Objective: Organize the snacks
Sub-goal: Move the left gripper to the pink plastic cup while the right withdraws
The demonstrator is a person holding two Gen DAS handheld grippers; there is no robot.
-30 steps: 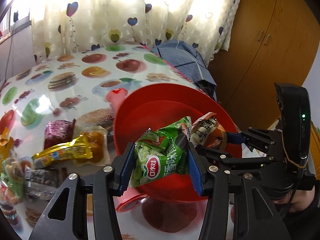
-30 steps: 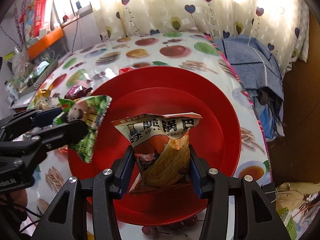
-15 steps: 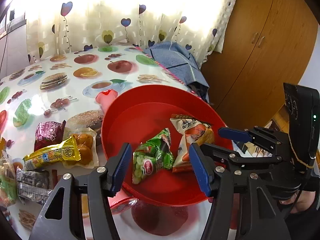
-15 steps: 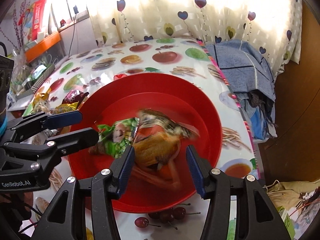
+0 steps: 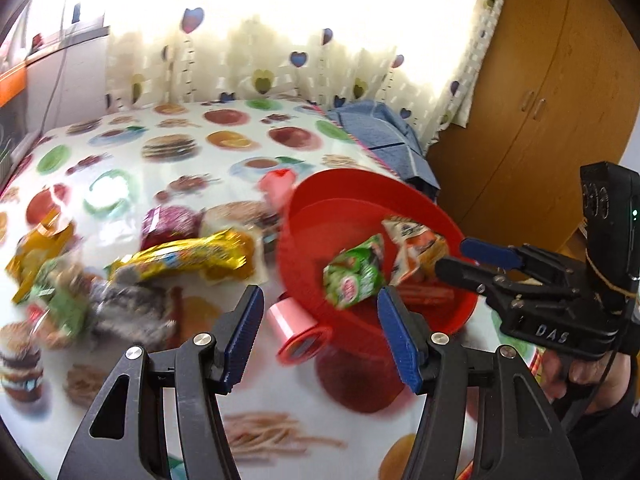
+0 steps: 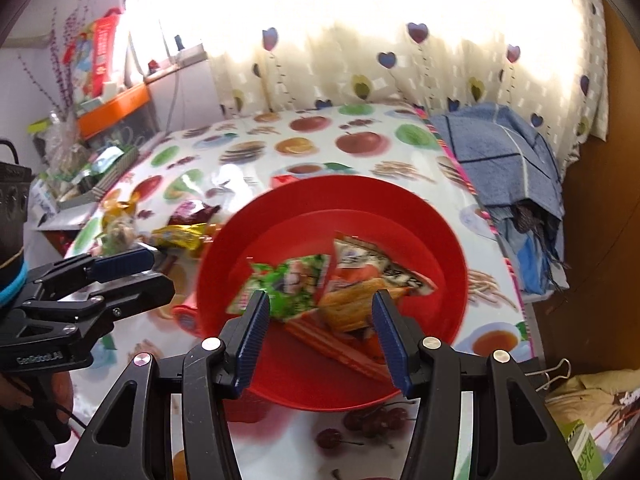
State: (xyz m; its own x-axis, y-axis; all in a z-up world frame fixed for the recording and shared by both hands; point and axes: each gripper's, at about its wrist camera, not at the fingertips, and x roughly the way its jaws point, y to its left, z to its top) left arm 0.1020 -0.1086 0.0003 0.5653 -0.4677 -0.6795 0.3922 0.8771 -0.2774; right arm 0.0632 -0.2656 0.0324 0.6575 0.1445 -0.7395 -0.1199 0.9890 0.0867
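A red bowl (image 5: 316, 208) (image 6: 400, 208) stands on the food-print table. Inside it lie a green snack bag (image 5: 354, 276) (image 6: 288, 284) and an orange crisp bag (image 5: 416, 244) (image 6: 372, 280). My left gripper (image 5: 320, 340) is open and empty, held above the table just left of the bowl; it also shows in the right wrist view (image 6: 132, 276). My right gripper (image 6: 318, 332) is open and empty above the bowl's near side; it also shows in the left wrist view (image 5: 476, 260). Loose snacks lie left of the bowl: a yellow packet (image 5: 188, 256), a purple packet (image 5: 168, 224) and a blurred pile (image 5: 60, 292).
A pink tape roll (image 5: 296, 328) sits by the bowl's near left edge. A blue cloth (image 6: 500, 152) hangs at the table's far right edge. A wooden cabinet (image 5: 540, 100) stands to the right. A curtain hangs behind. Cluttered shelves (image 6: 92, 120) stand at the far left.
Both grippers opened and dropped their bags into the bowl, then pulled back. The left gripper swung left, away from the bowl, toward the loose snacks.
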